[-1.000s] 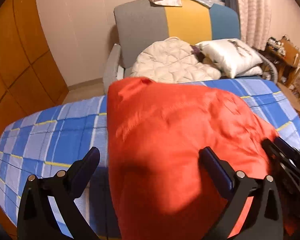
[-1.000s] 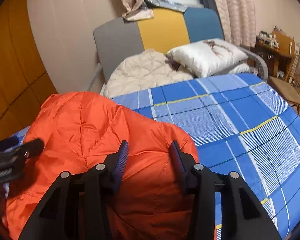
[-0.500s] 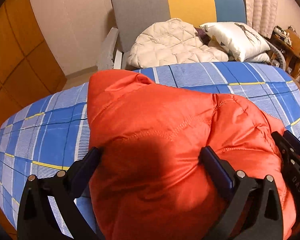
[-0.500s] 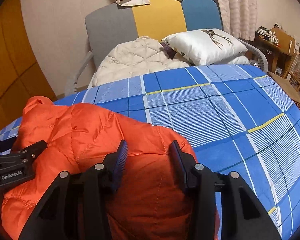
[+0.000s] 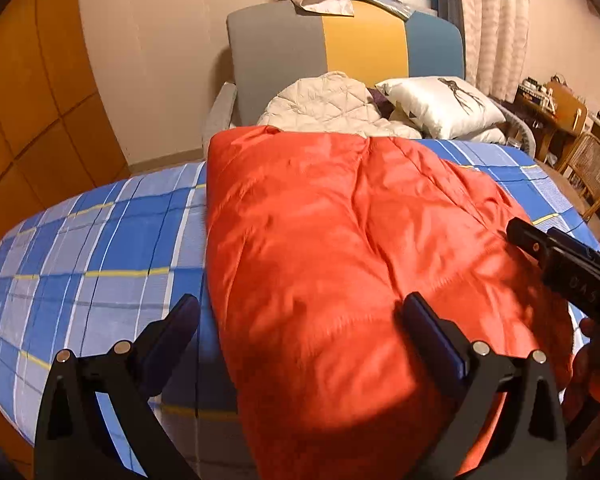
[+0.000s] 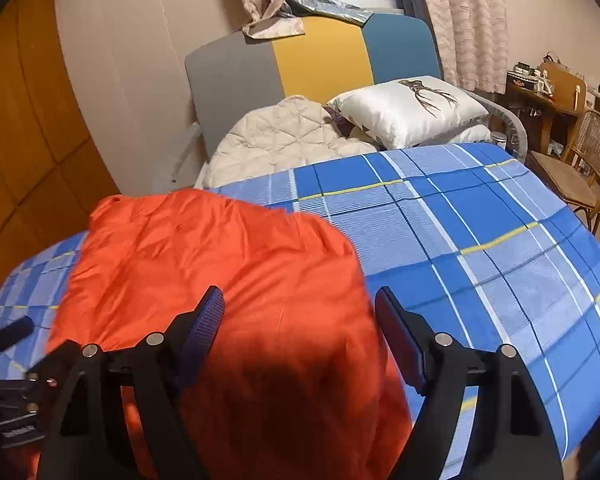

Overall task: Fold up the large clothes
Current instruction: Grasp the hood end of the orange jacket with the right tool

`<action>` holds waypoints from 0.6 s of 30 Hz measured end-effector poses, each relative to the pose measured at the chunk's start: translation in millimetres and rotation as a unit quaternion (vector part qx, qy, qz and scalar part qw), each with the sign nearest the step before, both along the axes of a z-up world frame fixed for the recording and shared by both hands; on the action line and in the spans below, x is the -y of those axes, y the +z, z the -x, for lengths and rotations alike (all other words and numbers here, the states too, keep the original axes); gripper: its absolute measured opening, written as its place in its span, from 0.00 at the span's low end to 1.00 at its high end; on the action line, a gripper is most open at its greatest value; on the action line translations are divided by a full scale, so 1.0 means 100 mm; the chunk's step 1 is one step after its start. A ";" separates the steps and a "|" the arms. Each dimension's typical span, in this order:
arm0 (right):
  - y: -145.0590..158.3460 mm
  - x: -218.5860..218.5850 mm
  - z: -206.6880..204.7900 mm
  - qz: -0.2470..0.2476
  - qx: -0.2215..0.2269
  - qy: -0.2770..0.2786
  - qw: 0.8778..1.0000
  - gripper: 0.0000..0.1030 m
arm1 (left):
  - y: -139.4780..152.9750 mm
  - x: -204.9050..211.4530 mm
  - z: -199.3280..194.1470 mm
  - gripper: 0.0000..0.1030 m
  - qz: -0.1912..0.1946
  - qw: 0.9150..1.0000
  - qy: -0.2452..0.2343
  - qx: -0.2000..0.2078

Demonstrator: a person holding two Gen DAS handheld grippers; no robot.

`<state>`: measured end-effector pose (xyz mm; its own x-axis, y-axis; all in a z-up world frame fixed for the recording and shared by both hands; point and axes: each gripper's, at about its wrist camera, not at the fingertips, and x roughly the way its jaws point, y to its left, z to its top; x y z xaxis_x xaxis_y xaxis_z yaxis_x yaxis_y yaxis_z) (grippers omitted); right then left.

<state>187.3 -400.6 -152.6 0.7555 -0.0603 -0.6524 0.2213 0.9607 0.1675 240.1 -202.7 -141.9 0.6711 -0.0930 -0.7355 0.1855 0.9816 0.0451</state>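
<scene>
Orange padded jacket [image 5: 340,264]: laid folded on the bed [image 5: 100,248], over the blue checked cover; its long edge is seen running from near to far in the left wrist view, and its near end hangs towards the bed's near edge. In the right wrist view the jacket [image 6: 220,280] is placed on the left part of the bed [image 6: 480,240], the right part being covered only by the checked sheet.

Left gripper [image 5: 296,332]: fingers spread wide, one over the sheet just left of the jacket, the other over the jacket itself; nothing is held between them.

Right gripper [image 6: 300,324]: fingers spread wide above the jacket's right near corner; nothing is clamped. The same gripper is seen at the right edge of the left wrist view [image 5: 560,264], above the jacket's right side.

Far of the bed: a chair [image 5: 340,40] in grey, yellow and blue panels, carrying a cream quilted item [image 5: 328,108] and a white pillow [image 5: 440,104]. A wicker chair [image 6: 588,152] is placed at the far right.
</scene>
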 end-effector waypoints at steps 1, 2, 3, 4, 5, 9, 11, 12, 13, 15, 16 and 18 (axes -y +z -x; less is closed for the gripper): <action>0.01 -0.02 0.03 0.002 0.001 0.000 1.000 0.75 | 0.00 -0.02 0.06 0.98 0.005 1.000 0.001 -0.001; 0.01 -0.04 0.07 0.004 0.002 0.000 1.000 0.76 | -0.01 -0.02 0.09 0.98 0.007 1.000 0.001 -0.001; -0.01 -0.08 0.10 0.014 0.001 0.002 1.000 0.77 | -0.03 -0.02 0.13 0.98 0.008 1.000 0.002 0.000; -0.03 -0.10 0.11 0.023 0.000 0.001 1.000 0.80 | -0.03 -0.02 0.14 0.98 0.007 1.000 0.004 0.003; -0.08 -0.12 0.11 0.033 -0.005 -0.002 0.999 0.81 | -0.05 -0.01 0.15 0.98 0.005 1.000 0.005 0.006; -0.28 -0.03 0.06 0.010 -0.017 -0.019 1.000 0.86 | -0.19 0.04 0.10 0.98 0.010 1.000 0.003 0.001; -0.39 0.03 0.03 -0.003 -0.017 -0.020 1.000 0.88 | -0.24 0.05 0.05 0.98 0.016 1.000 0.002 -0.009; -0.42 0.05 0.03 -0.008 -0.016 -0.020 1.000 0.89 | -0.25 0.04 0.03 0.98 0.022 1.000 0.003 -0.016; -0.43 0.06 0.03 -0.012 -0.015 -0.020 1.000 0.89 | -0.25 0.03 0.02 0.98 0.026 0.999 0.004 -0.022; -0.45 0.07 0.05 -0.019 -0.014 -0.018 1.000 0.89 | -0.24 0.02 0.04 0.98 0.024 0.999 0.002 -0.024; -0.44 0.07 0.05 -0.021 -0.014 -0.016 1.000 0.89 | -0.24 0.02 0.05 0.98 0.023 0.999 -0.001 -0.023; -0.42 0.08 0.06 -0.028 -0.017 -0.010 0.999 0.89 | -0.23 -0.01 0.09 0.98 0.028 0.999 -0.005 -0.020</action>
